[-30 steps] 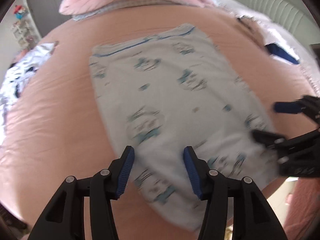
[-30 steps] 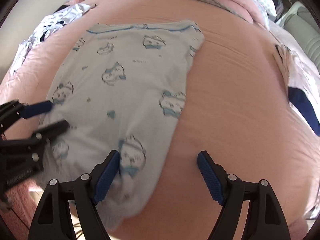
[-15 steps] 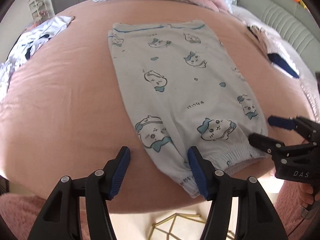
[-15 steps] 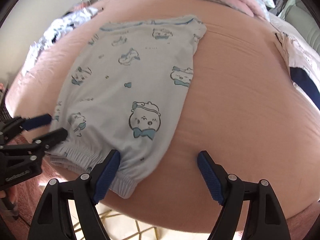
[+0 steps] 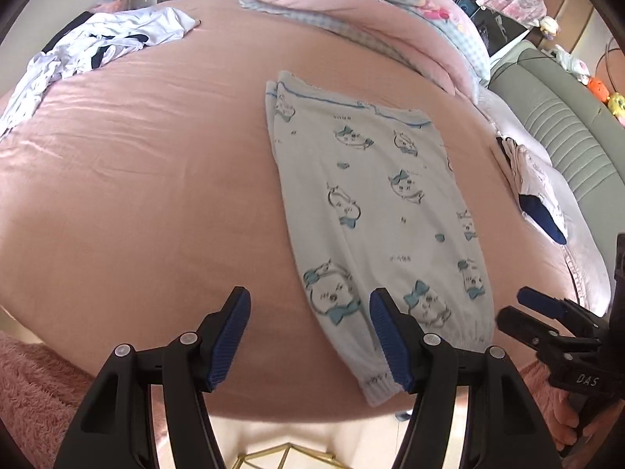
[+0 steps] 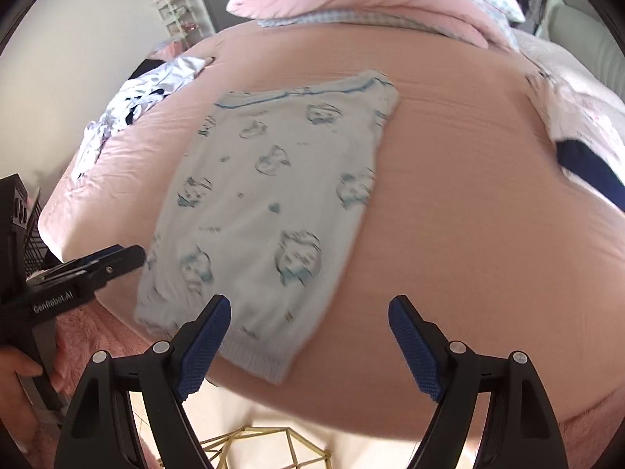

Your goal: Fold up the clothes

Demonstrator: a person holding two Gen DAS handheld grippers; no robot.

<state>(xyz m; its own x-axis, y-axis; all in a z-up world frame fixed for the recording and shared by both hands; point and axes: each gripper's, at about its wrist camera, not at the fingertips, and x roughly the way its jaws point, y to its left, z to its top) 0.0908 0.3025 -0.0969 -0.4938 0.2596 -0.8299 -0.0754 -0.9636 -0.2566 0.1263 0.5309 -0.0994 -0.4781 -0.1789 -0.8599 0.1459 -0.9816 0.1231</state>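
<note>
Pale blue pyjama trousers (image 5: 375, 211) with cartoon prints lie flat on the pink bed sheet (image 5: 156, 179), folded lengthwise, with the cuffs at the near edge. My left gripper (image 5: 308, 301) is open at the bed's near edge, just left of the cuffs, holding nothing. The right gripper (image 5: 523, 312) shows at the right side of that view, beside the cuffs. In the right wrist view the trousers (image 6: 273, 203) are blurred. My right gripper (image 6: 309, 308) is open over the cuff's right corner and grips nothing. The left gripper (image 6: 129, 254) appears at the left, apart from the cloth.
A loose pile of white and navy clothes (image 5: 97, 43) lies at the far left of the bed. Pink quilts (image 5: 351, 11) are stacked at the back. More garments (image 5: 539, 195) sit at the right by a green headboard (image 5: 566, 117). A gold wire frame (image 5: 273, 457) stands on the floor below.
Both open grippers have drawn back from over the trouser legs to the near bed edge. The trousers now lie flatter and stretched out lengthwise.
</note>
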